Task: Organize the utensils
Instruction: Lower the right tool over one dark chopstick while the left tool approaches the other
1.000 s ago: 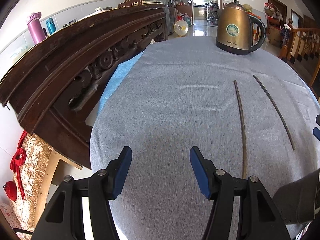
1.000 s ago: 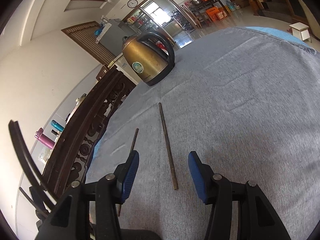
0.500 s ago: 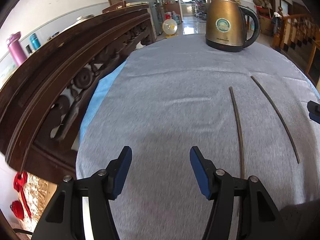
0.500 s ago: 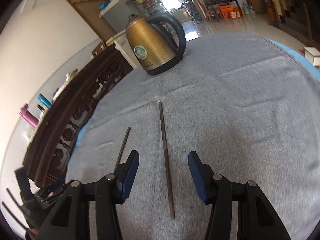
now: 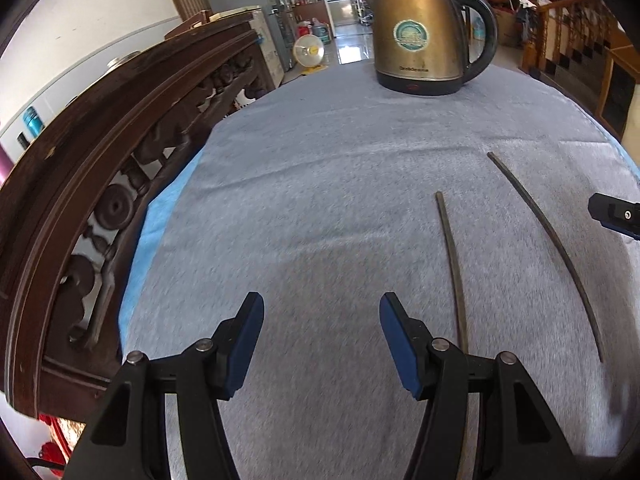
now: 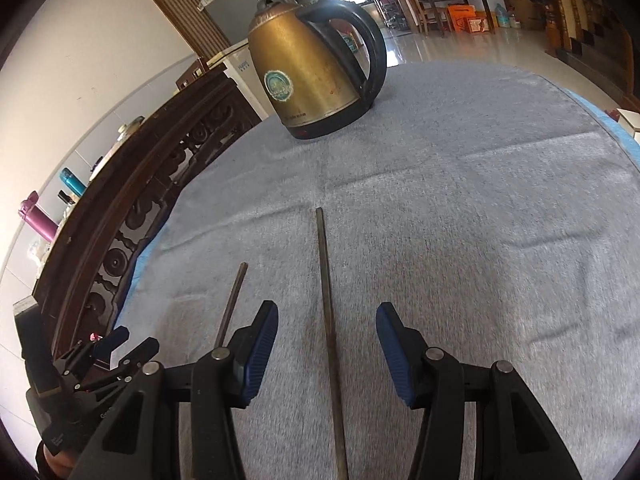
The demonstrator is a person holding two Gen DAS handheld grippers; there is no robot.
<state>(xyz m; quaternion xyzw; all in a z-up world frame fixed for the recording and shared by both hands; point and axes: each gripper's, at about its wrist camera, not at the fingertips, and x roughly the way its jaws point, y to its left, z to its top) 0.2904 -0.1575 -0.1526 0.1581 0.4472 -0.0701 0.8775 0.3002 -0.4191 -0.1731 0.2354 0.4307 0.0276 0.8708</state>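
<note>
Two thin dark chopsticks lie almost side by side on the grey tablecloth (image 5: 340, 168). My left gripper (image 5: 322, 340) hovers open over bare cloth, with the nearer chopstick (image 5: 452, 264) just right of its right finger and the second chopstick (image 5: 548, 240) farther right. In the right wrist view my right gripper (image 6: 326, 344) is open and straddles the longer-looking chopstick (image 6: 328, 312), which lies flat on the cloth untouched. The other chopstick (image 6: 232, 304) runs outside its left finger. My left gripper (image 6: 132, 344) shows at the lower left there.
A brass electric kettle (image 5: 420, 28) with a black handle stands at the table's far side. A carved dark wooden furniture piece (image 5: 120, 140) borders the table's left edge. Blue underlay (image 5: 160, 216) peeks out along that edge.
Both grippers slid across the table and rolled level. The kettle now looks nearer. The right gripper came to centre over one chopstick. Both jaws kept the same gap.
</note>
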